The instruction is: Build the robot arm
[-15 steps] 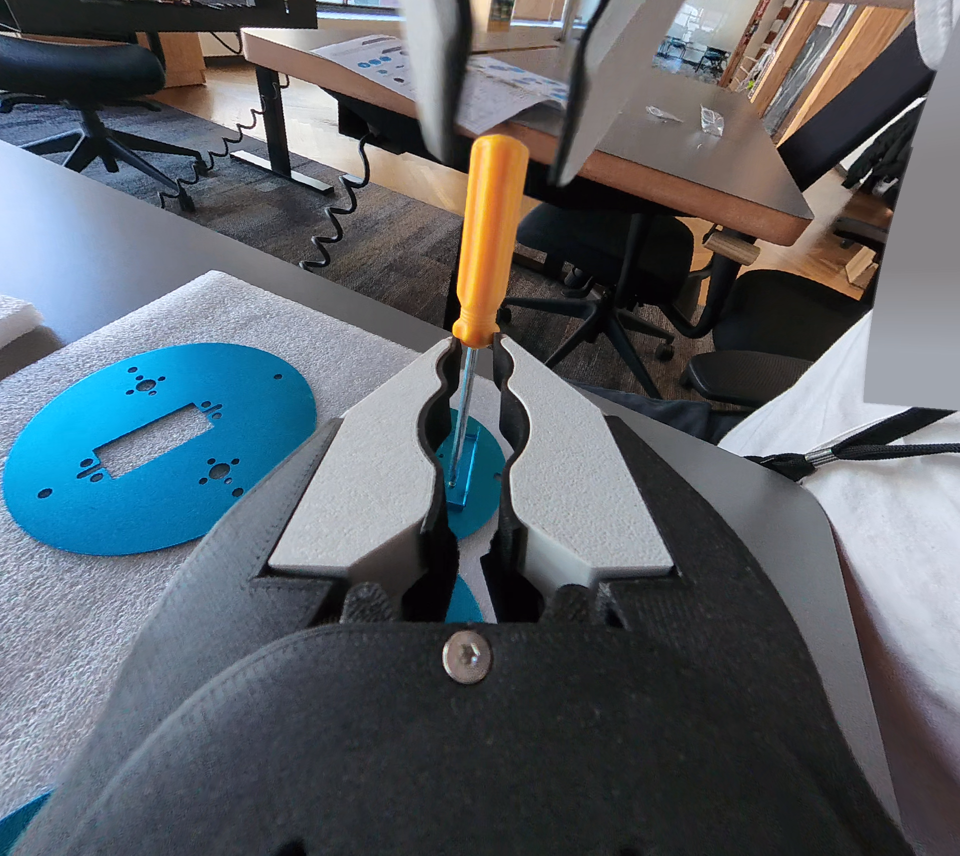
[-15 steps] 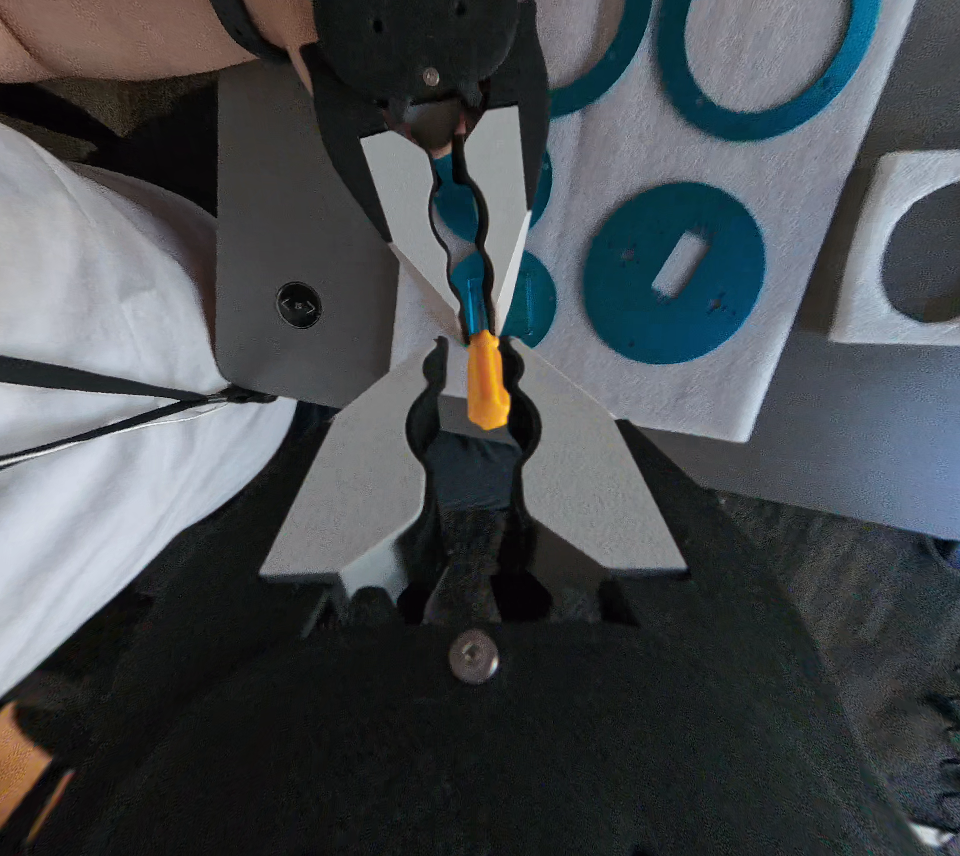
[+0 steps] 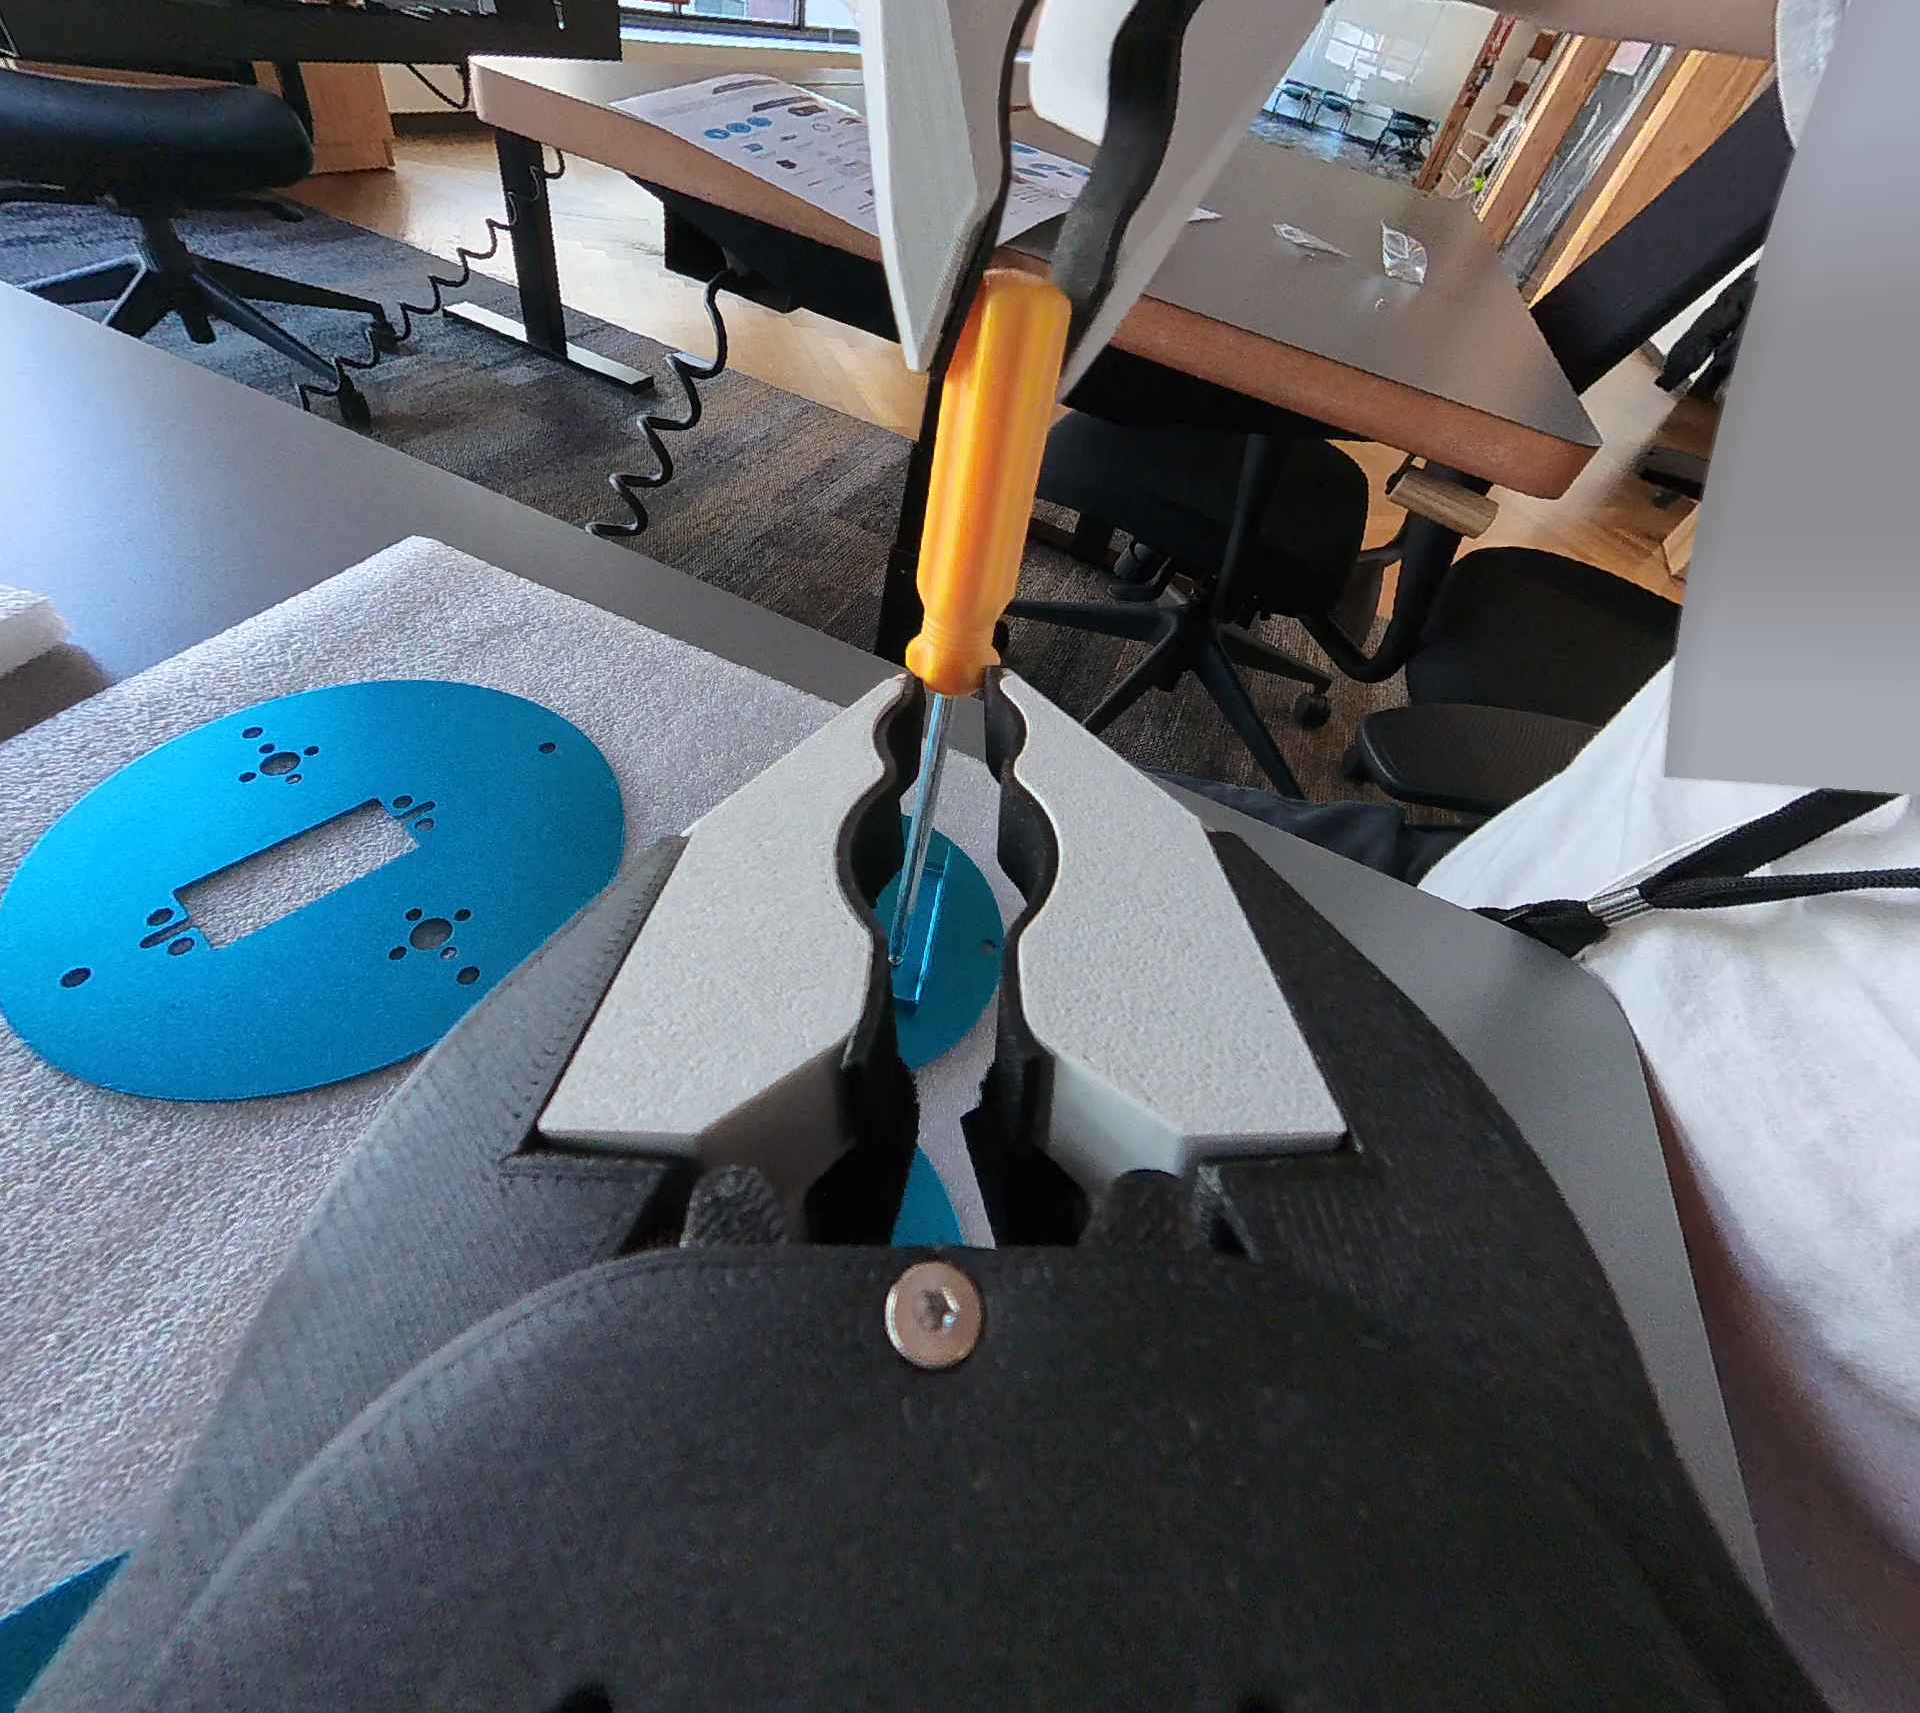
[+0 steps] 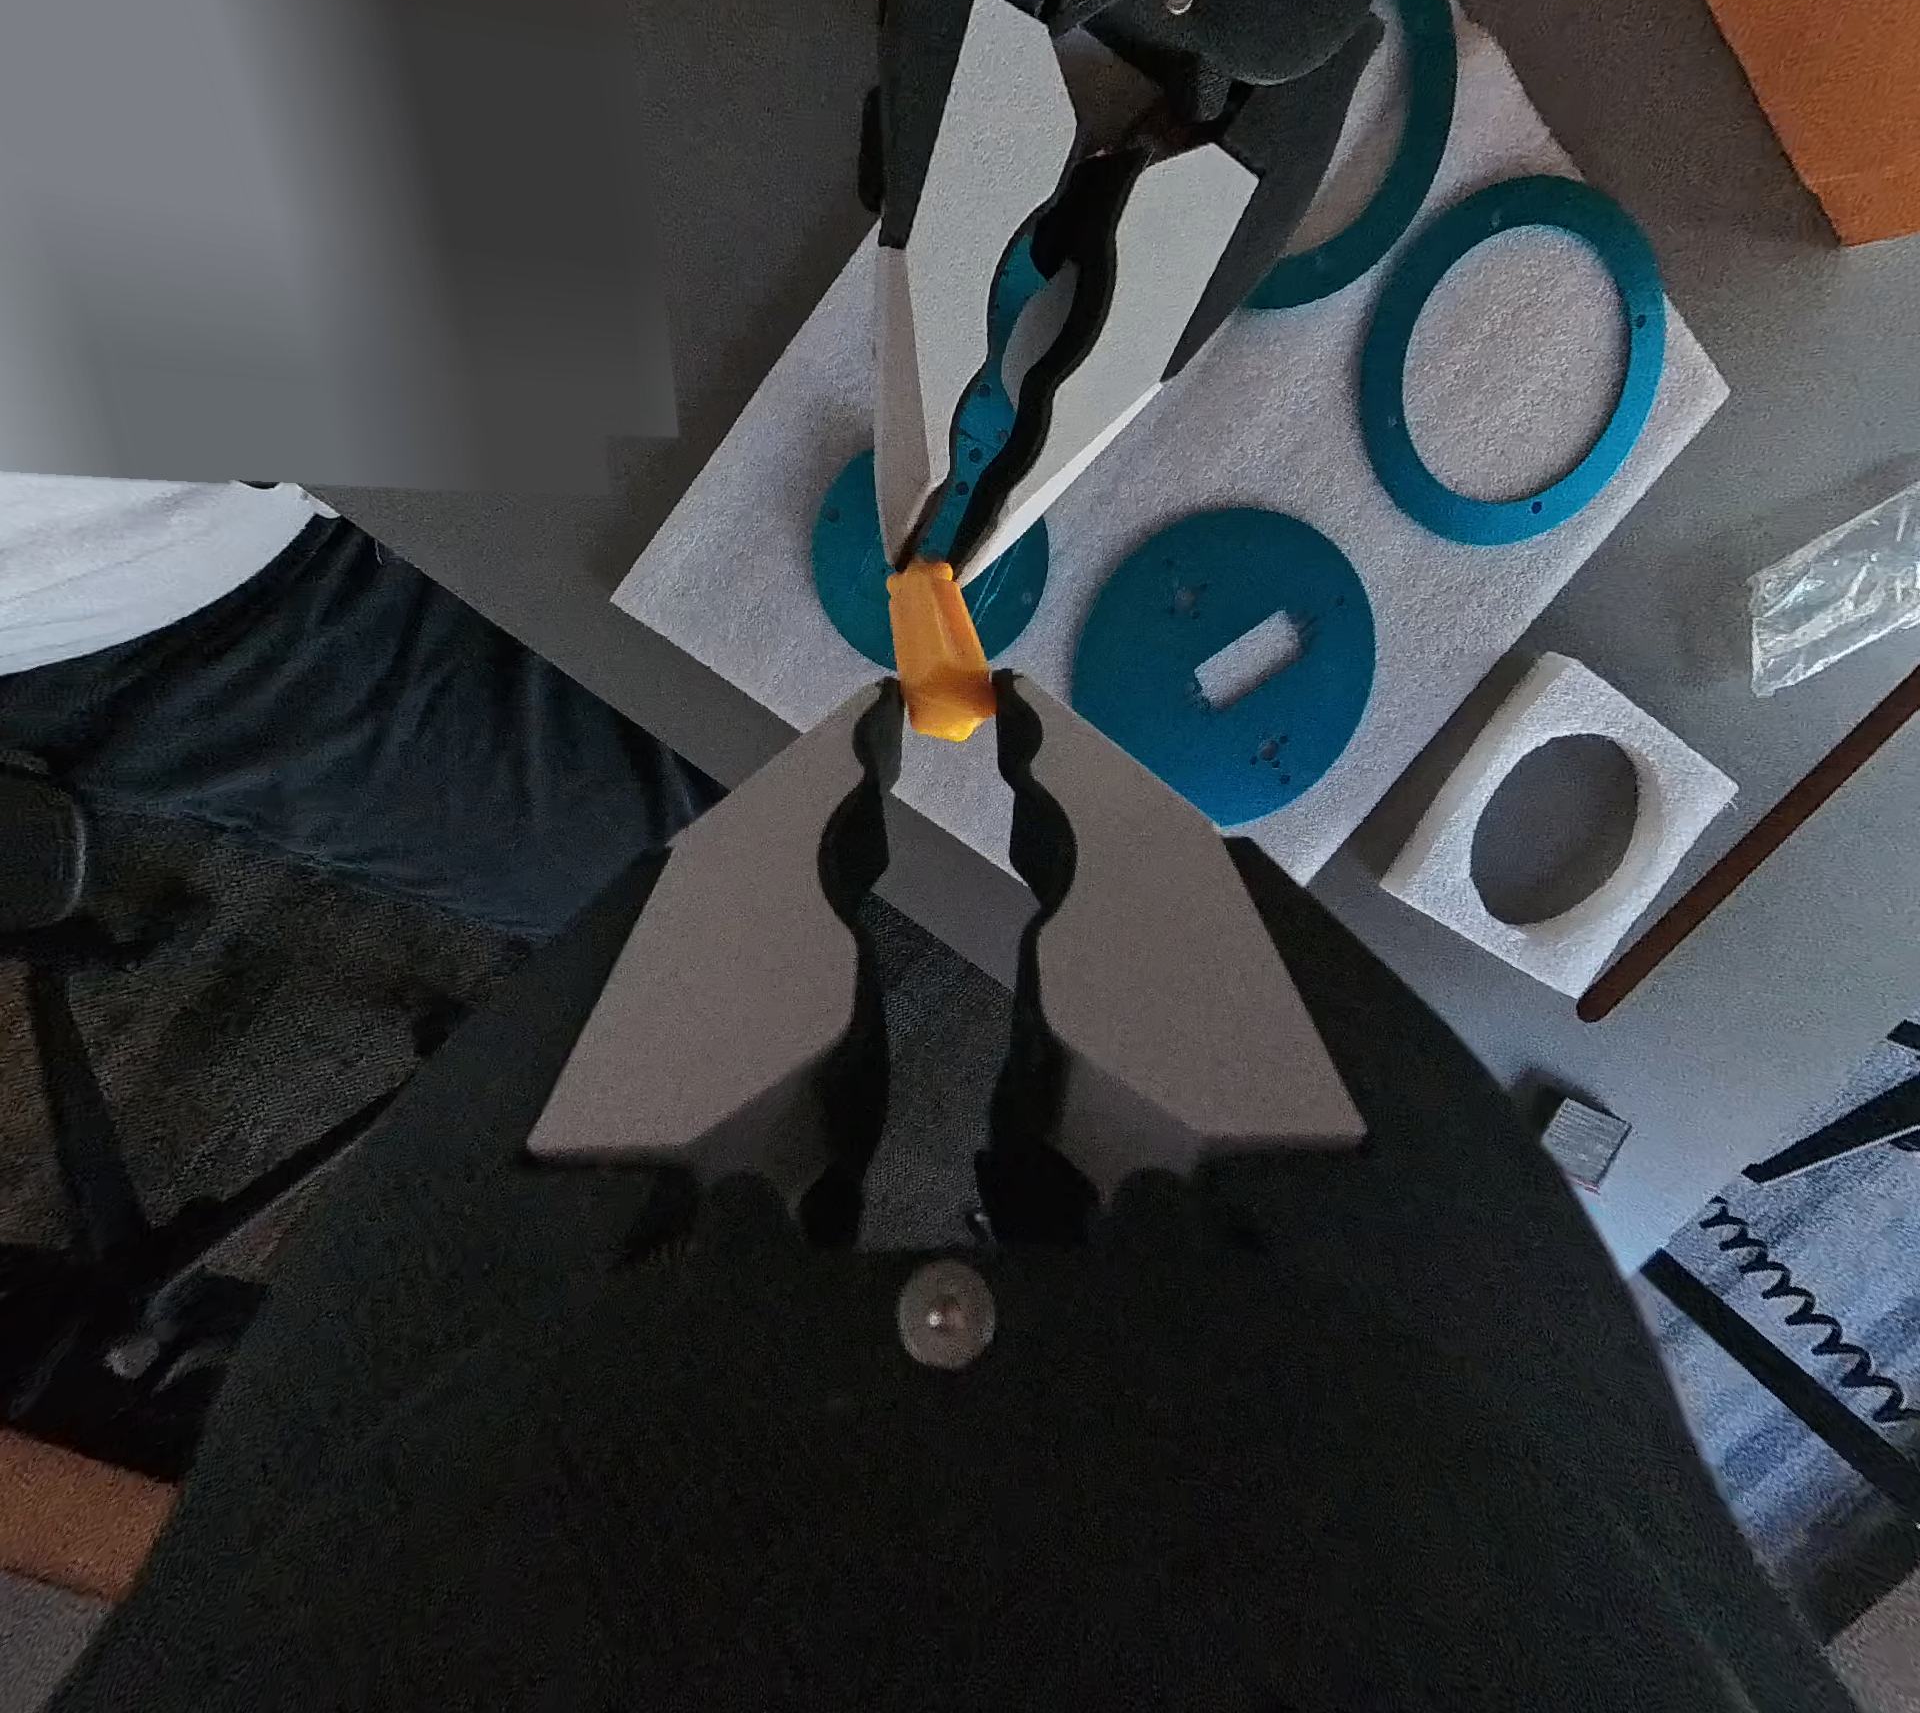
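A screwdriver (image 3: 982,479) with an orange handle stands nearly upright. Its metal tip rests on a small blue bracket (image 3: 925,957) on a small blue disc (image 3: 961,905). My left gripper (image 3: 951,692) is closed around the bottom of the handle, with the shaft running down between its fingers. My right gripper (image 3: 1003,313) comes down from above and is shut on the top of the handle. In the right wrist view the handle (image 4: 935,655) sits between the right gripper's tips (image 4: 940,697), and the left gripper (image 4: 920,557) reaches in from the top.
A white foam pad (image 4: 727,541) on the grey table (image 3: 208,458) carries a blue disc with a rectangular slot (image 4: 1226,666) and blue rings (image 4: 1512,359). A foam square with a round hole (image 4: 1558,822) and a clear plastic bag (image 4: 1839,593) lie right. A person's white shirt (image 3: 1766,1144) is close right. The grippers' ends are close to 5 cm from one another.
My right gripper has turned about the screwdriver's axis, so the pad and discs look rotated in its view. The left gripper and the screwdriver tip have stayed where they were.
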Motion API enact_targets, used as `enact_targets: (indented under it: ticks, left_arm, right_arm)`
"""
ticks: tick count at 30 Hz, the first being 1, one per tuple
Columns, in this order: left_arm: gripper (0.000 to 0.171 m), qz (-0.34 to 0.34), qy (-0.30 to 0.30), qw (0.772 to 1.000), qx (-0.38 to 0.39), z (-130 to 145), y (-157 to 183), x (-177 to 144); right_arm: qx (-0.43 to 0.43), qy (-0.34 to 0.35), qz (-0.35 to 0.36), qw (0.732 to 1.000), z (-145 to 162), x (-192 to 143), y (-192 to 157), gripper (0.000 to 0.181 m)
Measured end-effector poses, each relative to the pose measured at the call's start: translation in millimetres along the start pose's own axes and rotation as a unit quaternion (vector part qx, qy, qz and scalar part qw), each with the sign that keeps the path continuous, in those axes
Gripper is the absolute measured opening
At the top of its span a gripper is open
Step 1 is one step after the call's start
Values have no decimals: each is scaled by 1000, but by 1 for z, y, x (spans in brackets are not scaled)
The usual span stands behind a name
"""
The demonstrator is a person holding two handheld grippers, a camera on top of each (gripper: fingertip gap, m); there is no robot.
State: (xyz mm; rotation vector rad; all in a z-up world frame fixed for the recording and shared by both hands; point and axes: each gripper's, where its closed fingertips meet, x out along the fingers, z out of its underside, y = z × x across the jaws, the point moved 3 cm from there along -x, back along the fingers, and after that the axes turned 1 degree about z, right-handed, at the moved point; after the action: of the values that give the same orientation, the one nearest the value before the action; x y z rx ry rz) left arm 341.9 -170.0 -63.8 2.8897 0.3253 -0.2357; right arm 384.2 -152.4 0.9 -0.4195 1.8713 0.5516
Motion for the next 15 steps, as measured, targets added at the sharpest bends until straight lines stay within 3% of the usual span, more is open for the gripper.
enact_targets:
  ticks: [2,7,12,15]
  left_arm:
    - [10,-1,1,1000,0,0,0,0]
    - [8,1,0,1000,-2,0,-1,-1]
    - [6,-7,4,1000,0,-1,-3,-3]
    - [8,-11,7,1000,1,-2,-3,-5]
  right_arm:
    - [23,-5,-13,1000,-1,1,-1,23]
    - [123,-34,-31,991,1,2,1,16]
    - [276,-59,-27,959,2,3,5,16]
    - [318,-59,-11,946,1,3,6,16]
